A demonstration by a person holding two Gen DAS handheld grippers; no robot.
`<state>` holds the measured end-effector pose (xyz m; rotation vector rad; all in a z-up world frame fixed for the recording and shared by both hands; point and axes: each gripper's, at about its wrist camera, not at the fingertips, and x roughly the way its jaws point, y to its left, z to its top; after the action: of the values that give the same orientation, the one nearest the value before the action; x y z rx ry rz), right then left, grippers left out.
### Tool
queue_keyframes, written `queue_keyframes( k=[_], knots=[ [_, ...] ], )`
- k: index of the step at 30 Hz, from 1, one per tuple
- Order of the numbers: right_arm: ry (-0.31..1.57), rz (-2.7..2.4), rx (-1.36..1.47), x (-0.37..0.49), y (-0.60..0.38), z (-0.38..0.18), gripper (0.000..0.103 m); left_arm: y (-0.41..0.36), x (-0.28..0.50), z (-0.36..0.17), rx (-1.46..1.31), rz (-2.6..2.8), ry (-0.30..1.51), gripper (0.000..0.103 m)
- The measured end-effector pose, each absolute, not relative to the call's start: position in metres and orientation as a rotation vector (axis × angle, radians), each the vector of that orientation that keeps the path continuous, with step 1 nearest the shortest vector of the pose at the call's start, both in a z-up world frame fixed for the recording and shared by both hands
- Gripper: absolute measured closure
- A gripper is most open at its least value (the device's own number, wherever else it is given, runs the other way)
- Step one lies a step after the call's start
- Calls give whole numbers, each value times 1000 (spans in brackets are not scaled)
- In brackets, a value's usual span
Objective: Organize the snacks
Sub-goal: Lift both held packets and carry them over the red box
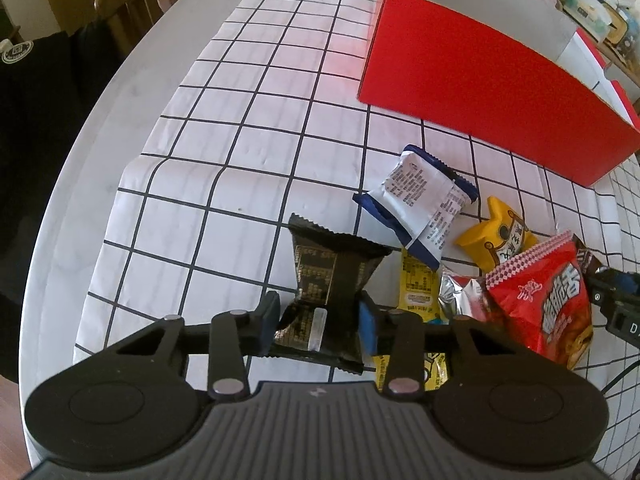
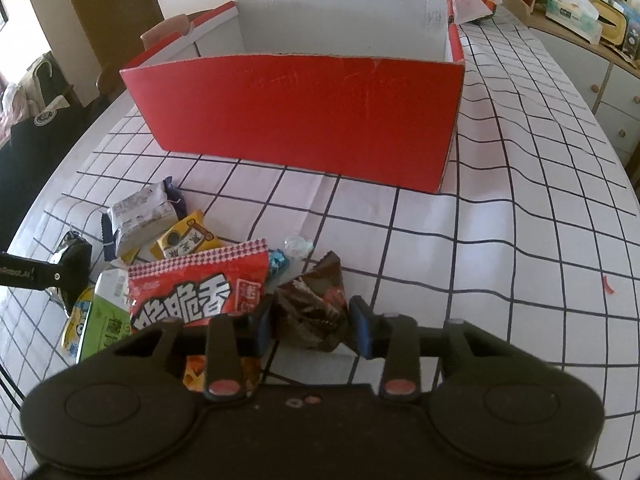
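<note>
My left gripper is shut on a black snack packet lying on the checked tablecloth. My right gripper is shut on a brown snack packet. A red cardboard box, open and white inside, stands behind the snacks; it also shows in the left wrist view. Between the grippers lie a red bag, a white and blue packet, a yellow pouch and a yellow packet.
The table's curved edge runs along the left with a wooden chair and a black garment beyond. A green packet lies left of the red bag. Cabinets stand at the right.
</note>
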<state>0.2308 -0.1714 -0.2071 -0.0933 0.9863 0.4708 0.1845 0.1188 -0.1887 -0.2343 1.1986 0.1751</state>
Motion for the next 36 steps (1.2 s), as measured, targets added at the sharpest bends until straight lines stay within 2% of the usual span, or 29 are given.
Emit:
queue_keyframes(
  k=[5, 16, 36],
  knots=[
    [980, 462, -62, 229, -180, -204, 74, 120, 182, -186, -263, 180, 1192, 69],
    [957, 482, 29, 215, -213, -180, 75, 118, 171, -171, -340, 200, 1168, 70],
    [813, 587, -20, 211, -230, -105, 75, 63, 171, -88, -265, 183, 1031, 70]
  ],
)
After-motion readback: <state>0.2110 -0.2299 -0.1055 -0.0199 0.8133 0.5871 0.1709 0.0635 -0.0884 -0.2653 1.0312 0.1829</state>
